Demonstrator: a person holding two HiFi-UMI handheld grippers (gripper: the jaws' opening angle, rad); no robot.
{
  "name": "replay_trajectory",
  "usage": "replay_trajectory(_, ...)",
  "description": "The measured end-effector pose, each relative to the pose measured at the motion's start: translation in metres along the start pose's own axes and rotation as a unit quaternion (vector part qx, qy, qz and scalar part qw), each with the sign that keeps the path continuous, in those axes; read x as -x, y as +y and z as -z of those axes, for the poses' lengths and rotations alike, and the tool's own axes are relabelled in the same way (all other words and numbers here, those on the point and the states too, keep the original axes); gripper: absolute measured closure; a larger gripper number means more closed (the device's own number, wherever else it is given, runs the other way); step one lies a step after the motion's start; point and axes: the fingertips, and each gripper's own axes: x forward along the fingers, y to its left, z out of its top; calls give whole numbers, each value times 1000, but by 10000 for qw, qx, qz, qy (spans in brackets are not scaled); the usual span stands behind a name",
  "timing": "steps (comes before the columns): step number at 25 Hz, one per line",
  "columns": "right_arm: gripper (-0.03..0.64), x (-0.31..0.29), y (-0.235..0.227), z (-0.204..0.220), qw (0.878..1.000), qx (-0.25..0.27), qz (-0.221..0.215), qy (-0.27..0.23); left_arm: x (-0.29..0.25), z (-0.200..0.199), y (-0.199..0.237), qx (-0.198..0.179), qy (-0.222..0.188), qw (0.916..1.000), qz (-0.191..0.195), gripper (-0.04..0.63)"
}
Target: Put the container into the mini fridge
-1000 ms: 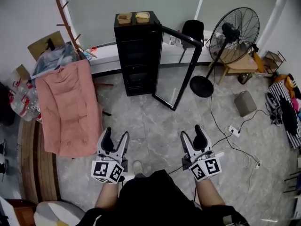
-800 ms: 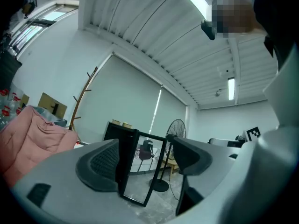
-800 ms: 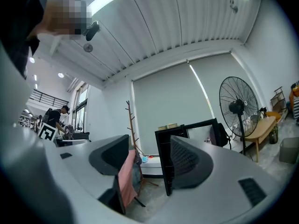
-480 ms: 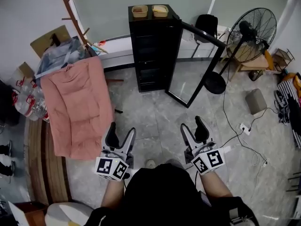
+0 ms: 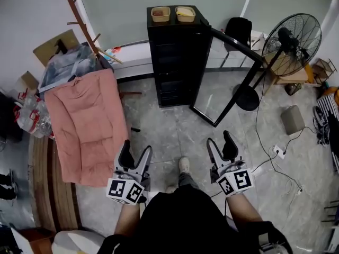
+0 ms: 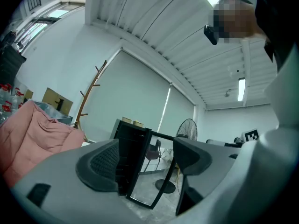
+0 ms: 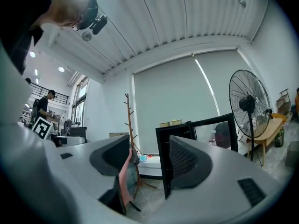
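Note:
A tall black mini fridge (image 5: 175, 57) stands against the far wall, its glass door (image 5: 230, 81) swung open to the right. Two small tan containers (image 5: 160, 14) (image 5: 185, 14) sit side by side on its top. My left gripper (image 5: 133, 156) and right gripper (image 5: 222, 147) are held low in front of me, well short of the fridge, both open and empty. The right gripper's jaws are closing a little with nothing between them. In the left gripper view the fridge (image 6: 128, 146) shows between the jaws of the left gripper (image 6: 145, 157). The right gripper (image 7: 149, 160) frames the fridge's edge (image 7: 162, 148).
A pink cloth (image 5: 87, 120) hangs over a rack at the left, beside a wooden coat stand (image 5: 79, 17). A standing fan (image 5: 292, 36), a low wooden table (image 5: 294, 77), a grey box (image 5: 293, 119) and a power strip with cables (image 5: 276, 151) are at the right. My shoe (image 5: 184, 165) is on the grey floor.
The view has moved closer to the fridge, which now sits further right and larger. A foot has stepped forward between the grippers. Both grippers keep their places, open.

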Motion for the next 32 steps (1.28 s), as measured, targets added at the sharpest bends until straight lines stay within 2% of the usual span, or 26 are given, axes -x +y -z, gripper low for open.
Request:
replay_trajectory(11,347,-113,-85,-7,9998,-110,-66,-173,-119,-18,20,-213,-37,9997,-148,236)
replay_trajectory(18,367,-154,-129,-11,9998,-80,-110,-121,-184,-16,20,-220,4,9997,-121,236)
replay_trajectory(25,370,-173,-169,-11,9999,-64,24,-107,-216,-10,22,-248,80,9995,-149,236)
replay_trajectory(32,371,-213,-180,-8,9999,105,6,-33,-246,-17,49,-468,47,9986,-232,236)
